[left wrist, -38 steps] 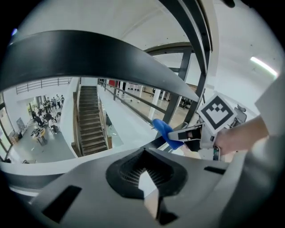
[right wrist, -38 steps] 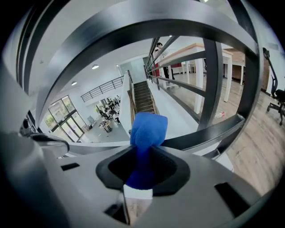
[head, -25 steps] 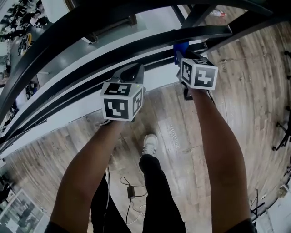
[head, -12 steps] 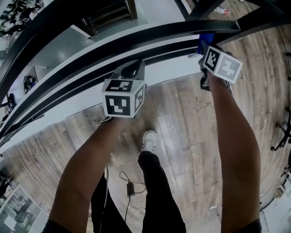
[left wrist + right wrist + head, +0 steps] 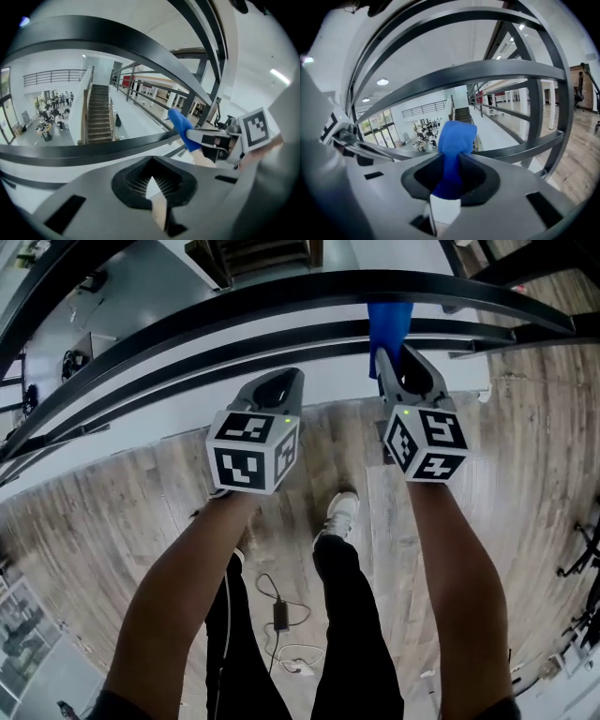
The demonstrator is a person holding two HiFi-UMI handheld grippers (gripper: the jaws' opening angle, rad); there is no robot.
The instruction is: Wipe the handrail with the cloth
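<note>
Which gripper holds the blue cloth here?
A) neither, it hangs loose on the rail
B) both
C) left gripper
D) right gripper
D: the right gripper view shows the blue cloth pinched between the jaws of the right gripper; the left gripper is shut on nothing.

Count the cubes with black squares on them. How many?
2. One marker cube sits on the left gripper; the second cube sits on the right gripper, which grips the blue cloth. None seem hidden.

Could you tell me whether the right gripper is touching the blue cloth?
Touching: the right gripper view shows the blue cloth pinched between the jaws of the right gripper.
</note>
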